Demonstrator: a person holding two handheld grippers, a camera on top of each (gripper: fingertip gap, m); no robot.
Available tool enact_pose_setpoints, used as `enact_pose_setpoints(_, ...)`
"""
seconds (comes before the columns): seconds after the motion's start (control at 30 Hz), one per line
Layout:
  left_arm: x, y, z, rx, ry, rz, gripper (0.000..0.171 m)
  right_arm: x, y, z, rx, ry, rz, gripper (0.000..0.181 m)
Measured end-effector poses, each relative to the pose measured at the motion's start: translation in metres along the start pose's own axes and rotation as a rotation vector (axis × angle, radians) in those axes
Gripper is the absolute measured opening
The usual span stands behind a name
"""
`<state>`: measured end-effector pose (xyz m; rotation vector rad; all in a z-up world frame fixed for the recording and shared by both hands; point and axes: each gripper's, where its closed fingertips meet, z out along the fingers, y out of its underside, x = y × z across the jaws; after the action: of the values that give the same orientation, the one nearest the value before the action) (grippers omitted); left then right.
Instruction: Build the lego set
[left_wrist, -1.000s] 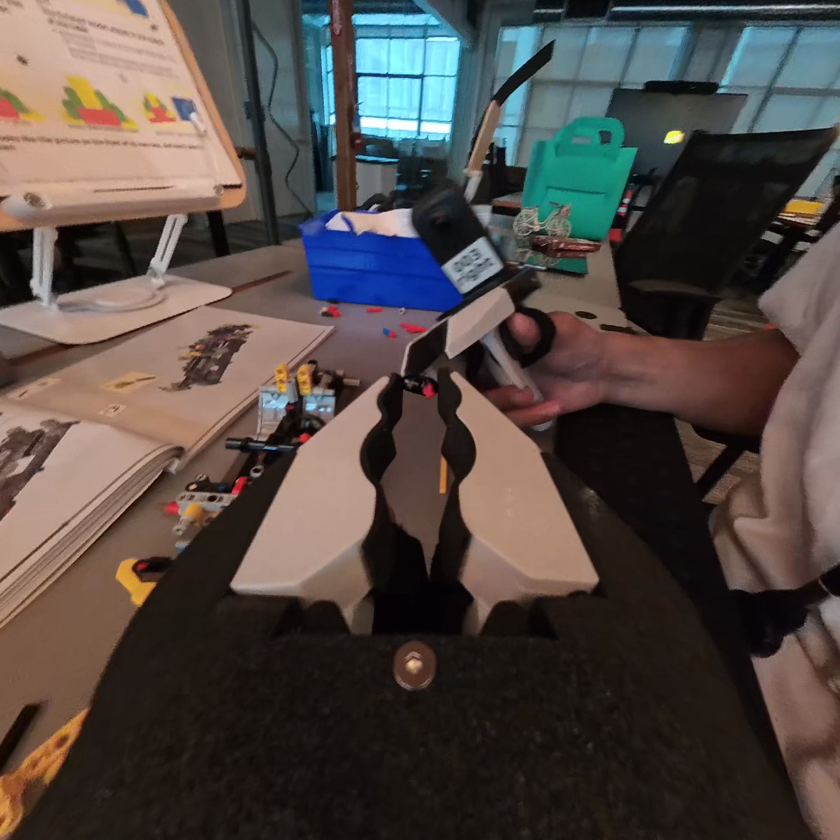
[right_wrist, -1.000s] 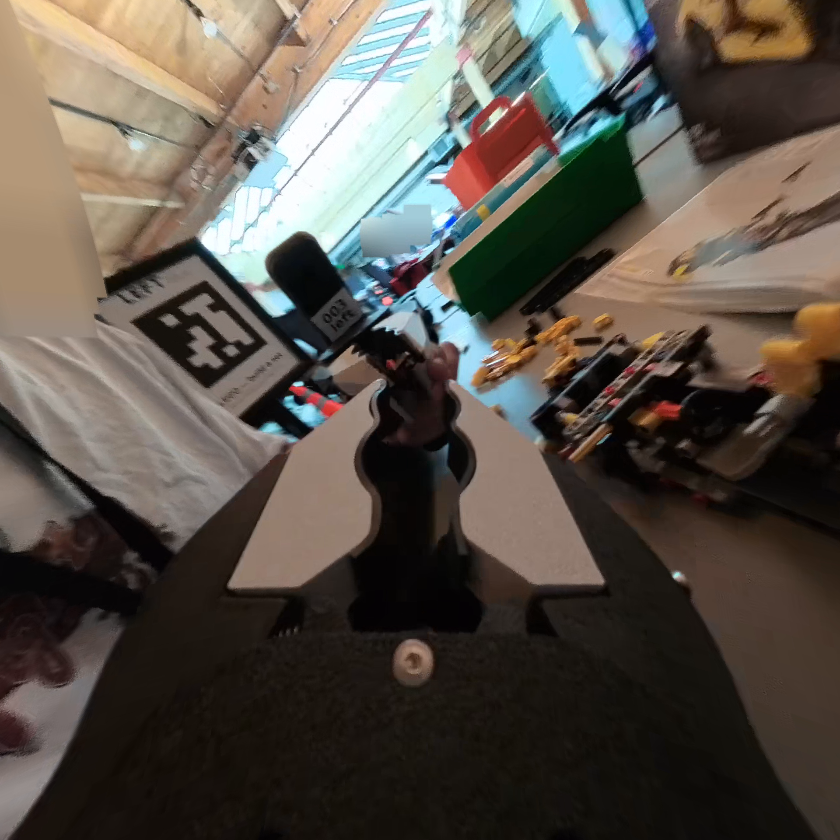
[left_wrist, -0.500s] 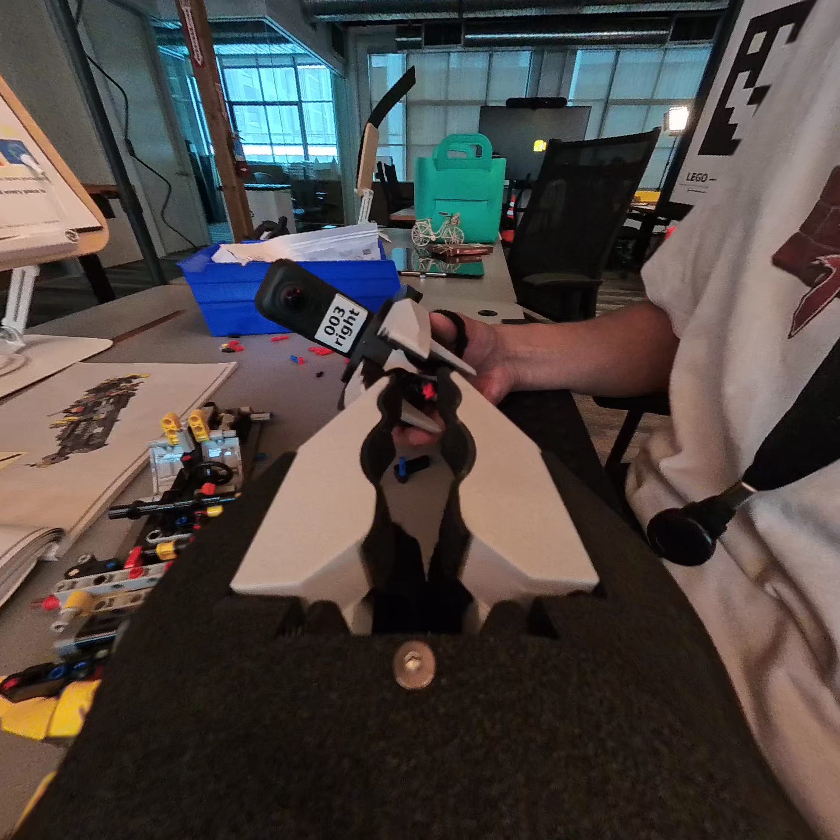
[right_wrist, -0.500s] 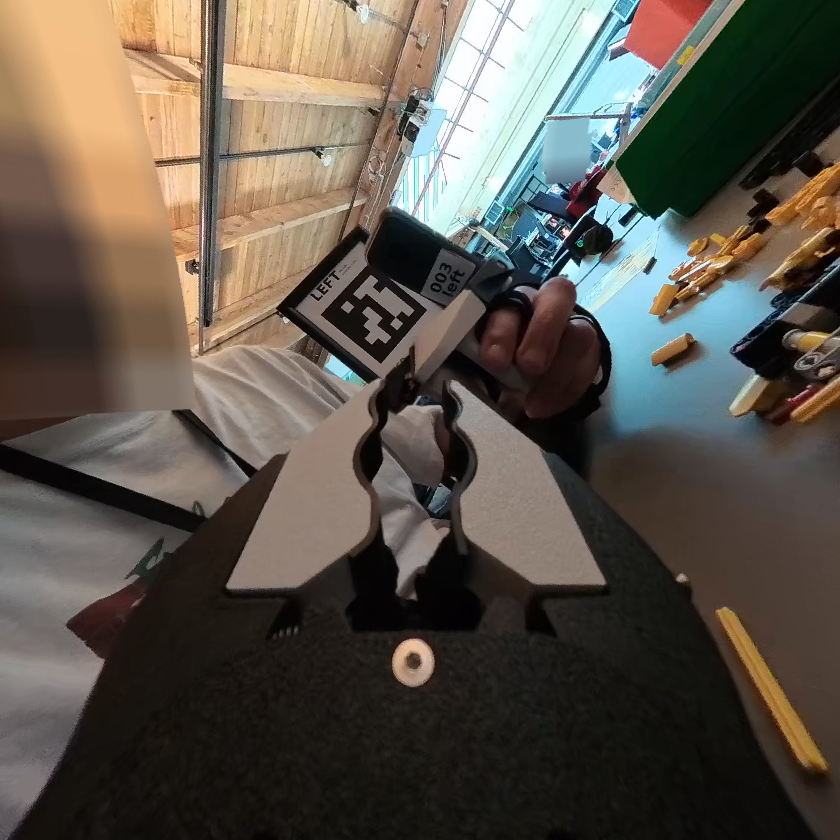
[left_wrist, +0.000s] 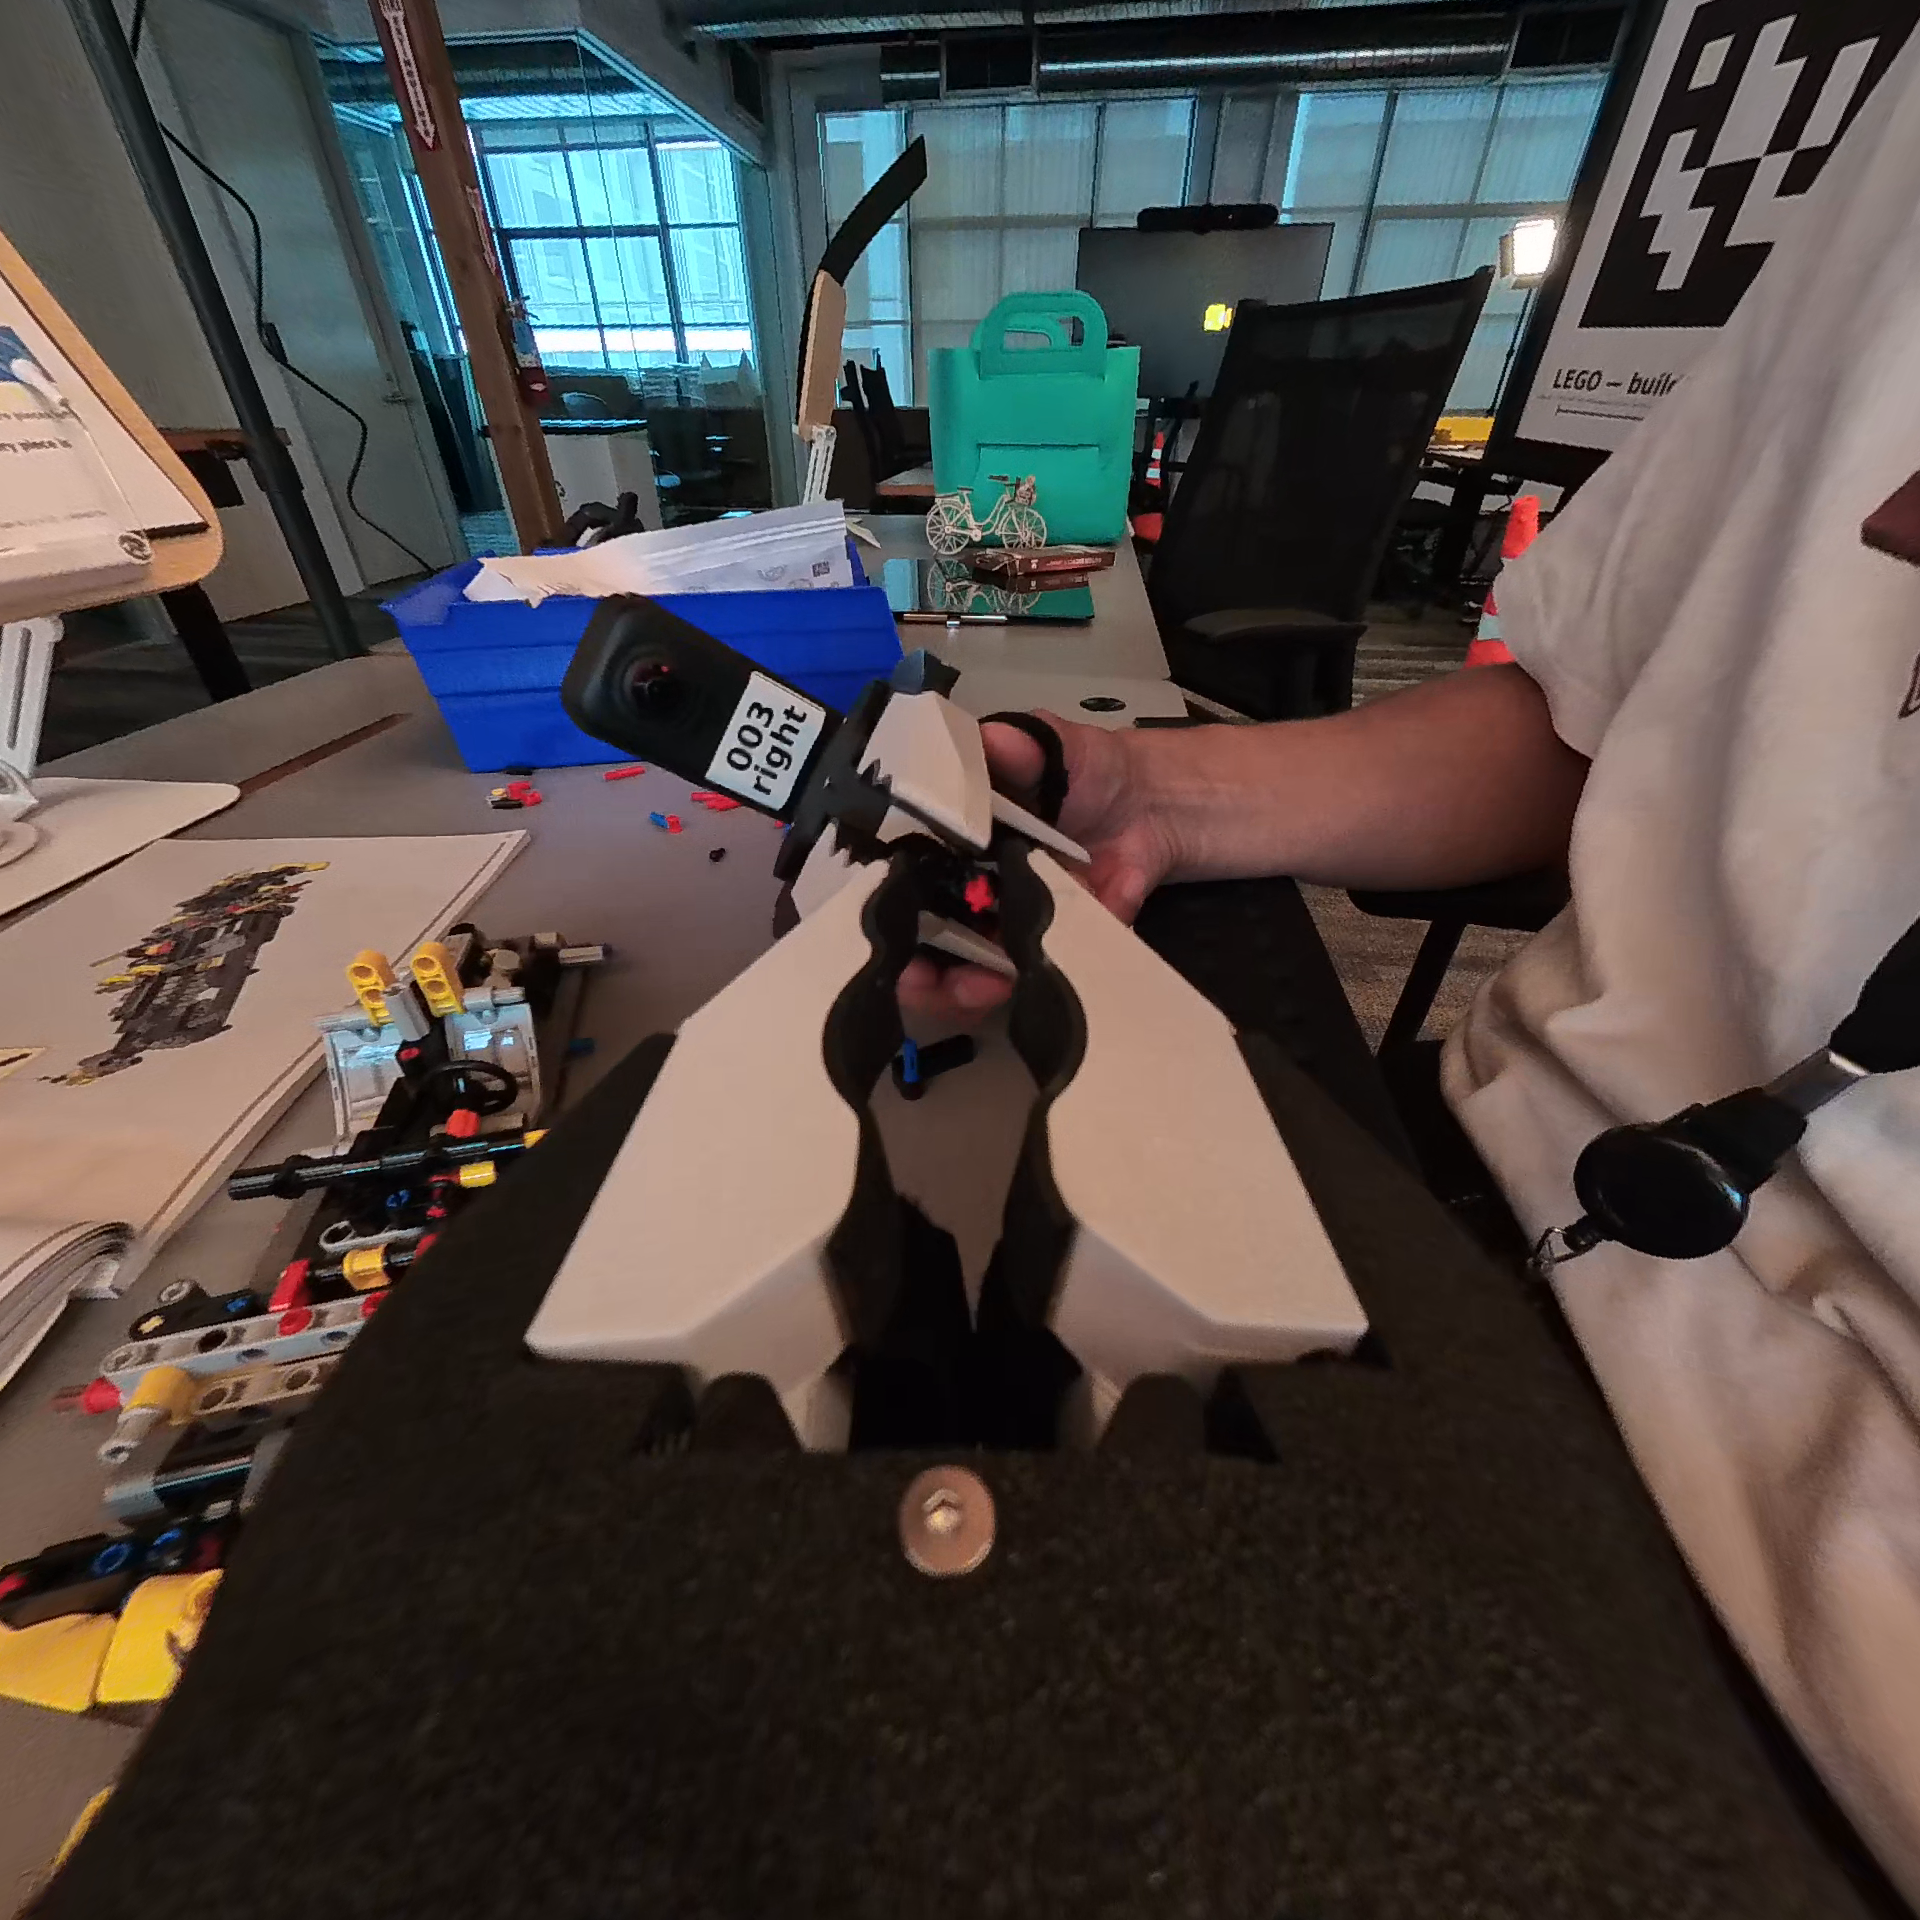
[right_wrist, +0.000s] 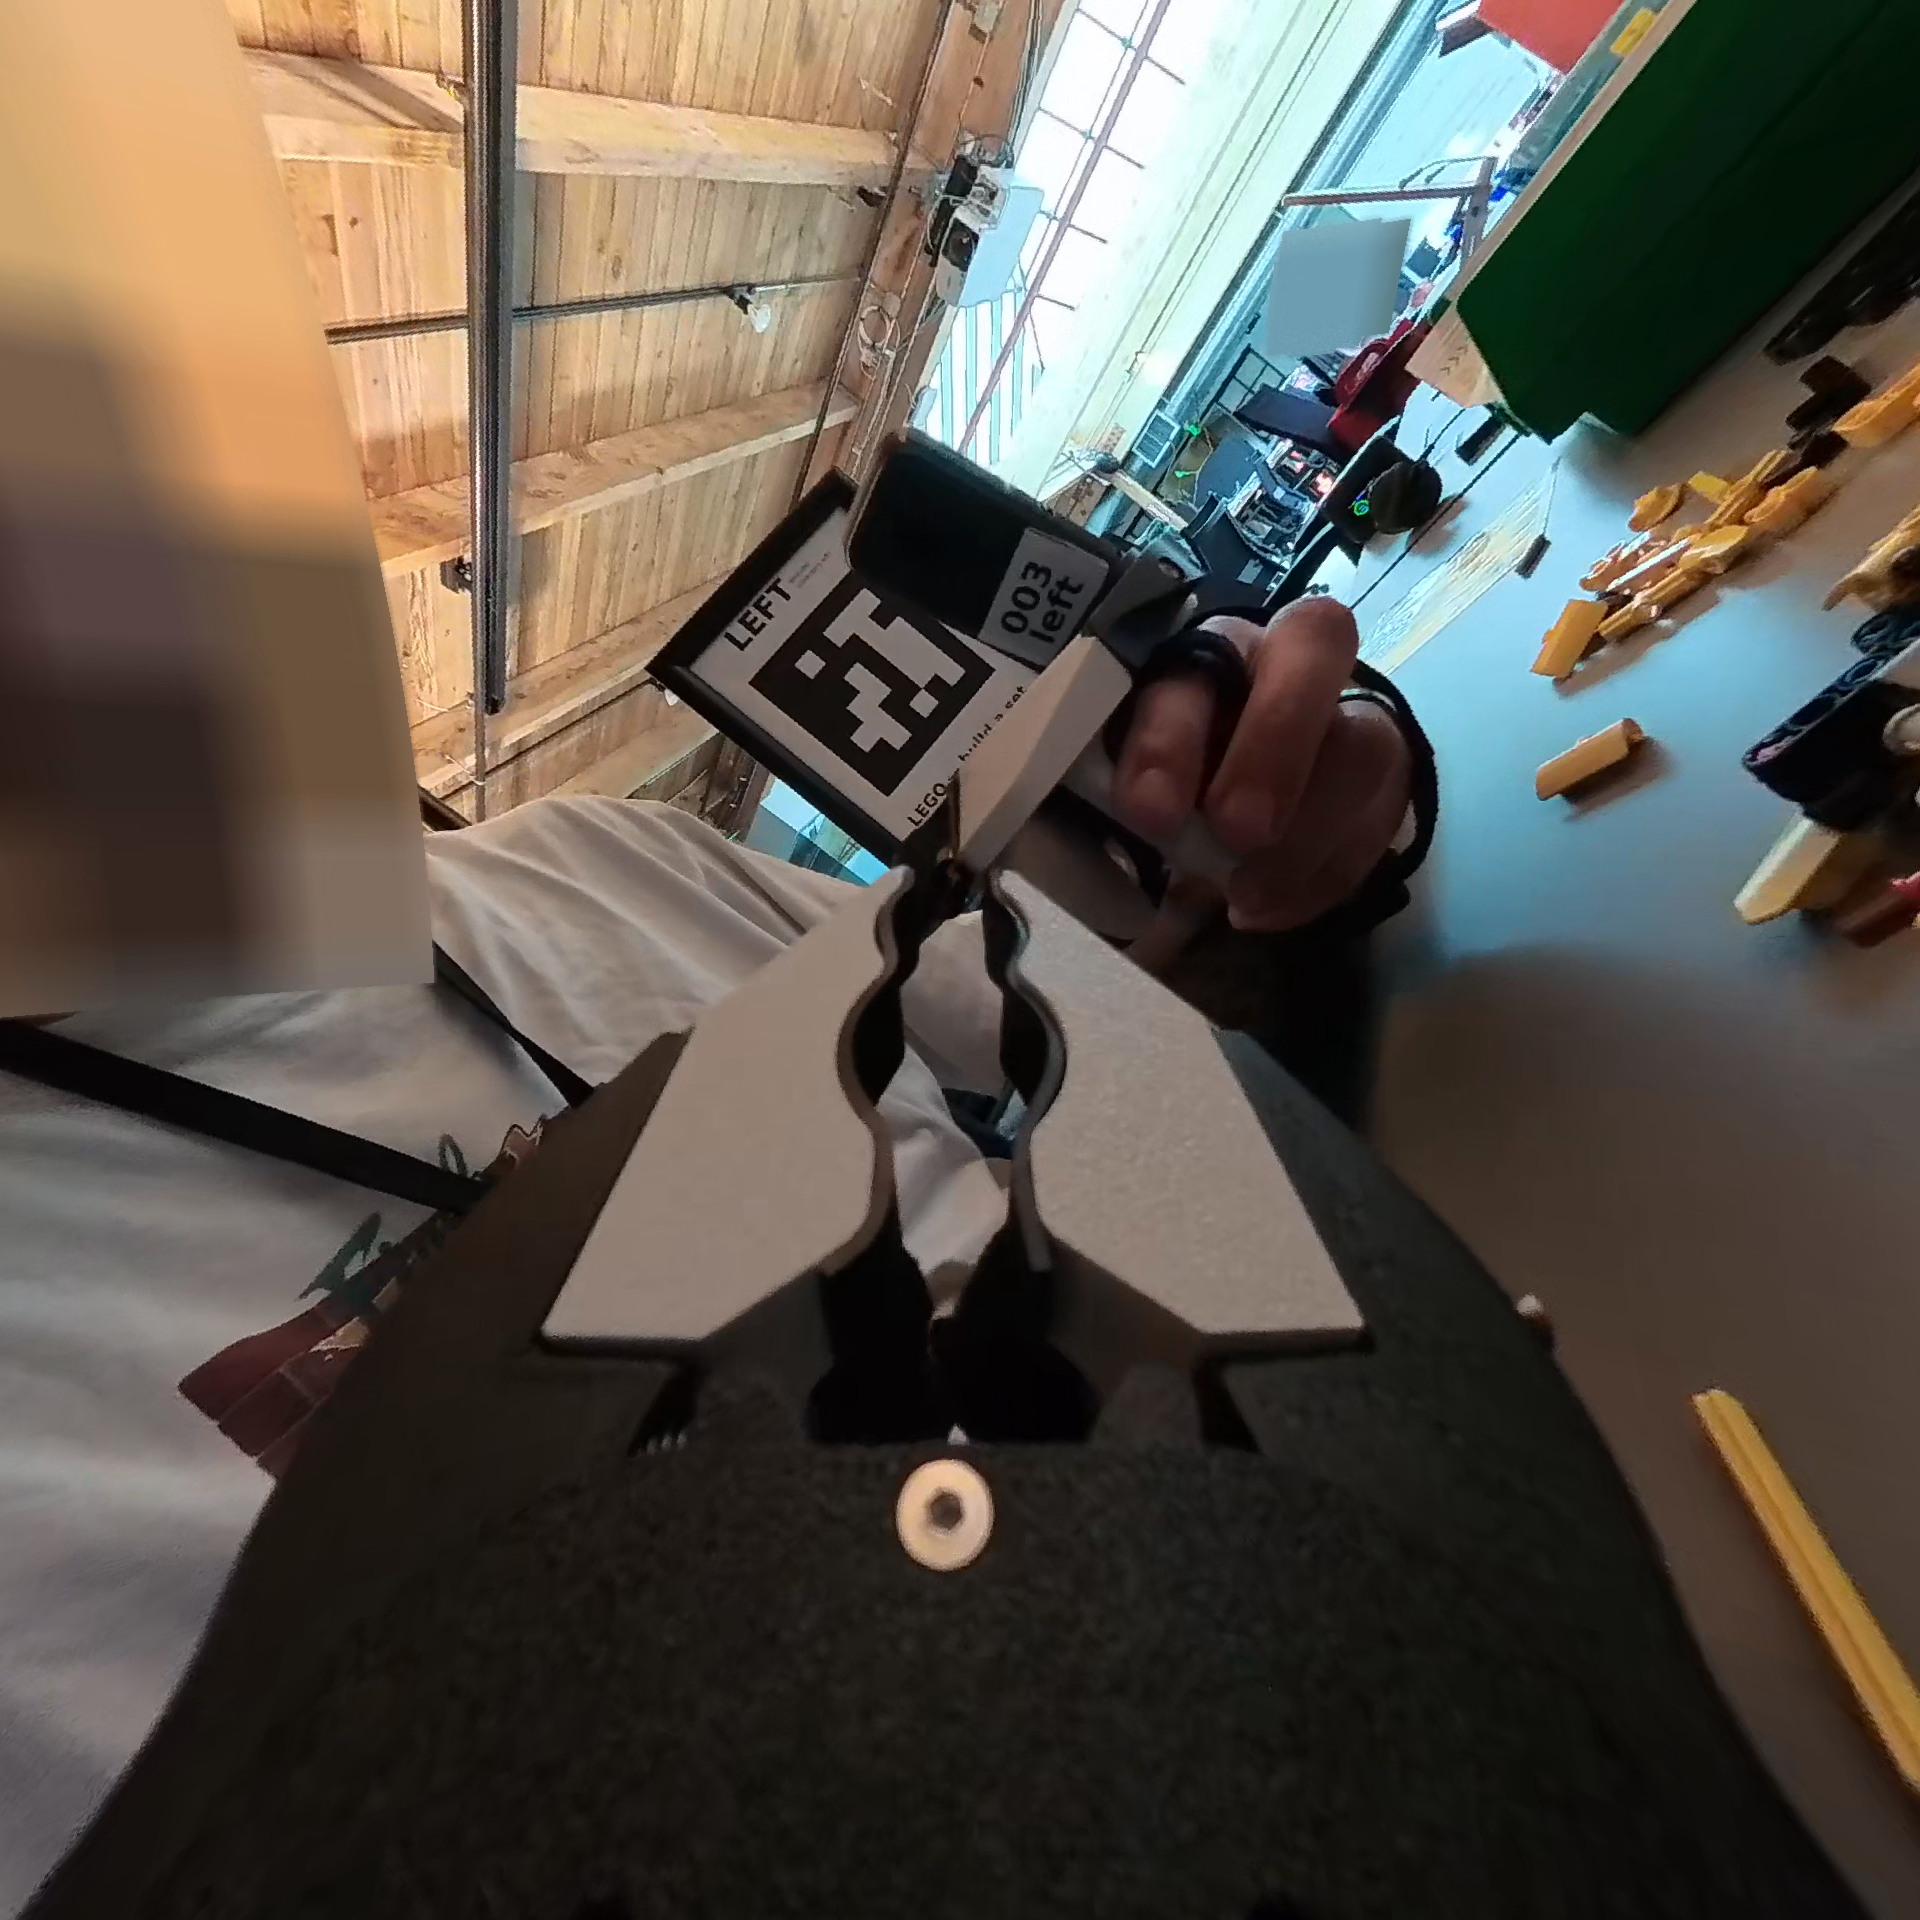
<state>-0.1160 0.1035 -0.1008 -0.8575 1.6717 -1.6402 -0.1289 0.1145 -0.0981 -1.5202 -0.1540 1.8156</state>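
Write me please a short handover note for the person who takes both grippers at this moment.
Left gripper: raised over the table, shut on a small black-and-red piece.
Right gripper: tip to tip with the left one at that piece; whether it grips is unclear.
Partly built model lies beside the open instruction booklet; loose yellow parts sit farther off.
Done: part of the frame.
Left: finish the mid-air piece, fit it to the model, continue.
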Motion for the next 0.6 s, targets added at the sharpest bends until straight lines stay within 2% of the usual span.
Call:
enact_pose_setpoints(0.17,-0.002,0.002,0.001,-0.015,-0.026,0.039,0.012,0.0,0.002,0.001,-0.014,0.001,0.009,0.007)
enact_pose_setpoints(0.37,-0.007,0.011,0.003,-0.068,-0.085,0.125,0.012,0.01,0.002,-0.006,-0.028,0.078,0.001,0.006)
enact_pose_setpoints(0.5,-0.004,0.008,0.003,-0.049,-0.074,0.135,0.012,0.005,0.004,-0.003,-0.027,0.053,-0.021,0.006)
enact_pose_setpoints(0.6,-0.006,0.008,0.003,-0.055,-0.088,0.162,0.012,0.006,0.003,-0.004,-0.014,0.025,0.034,0.006)
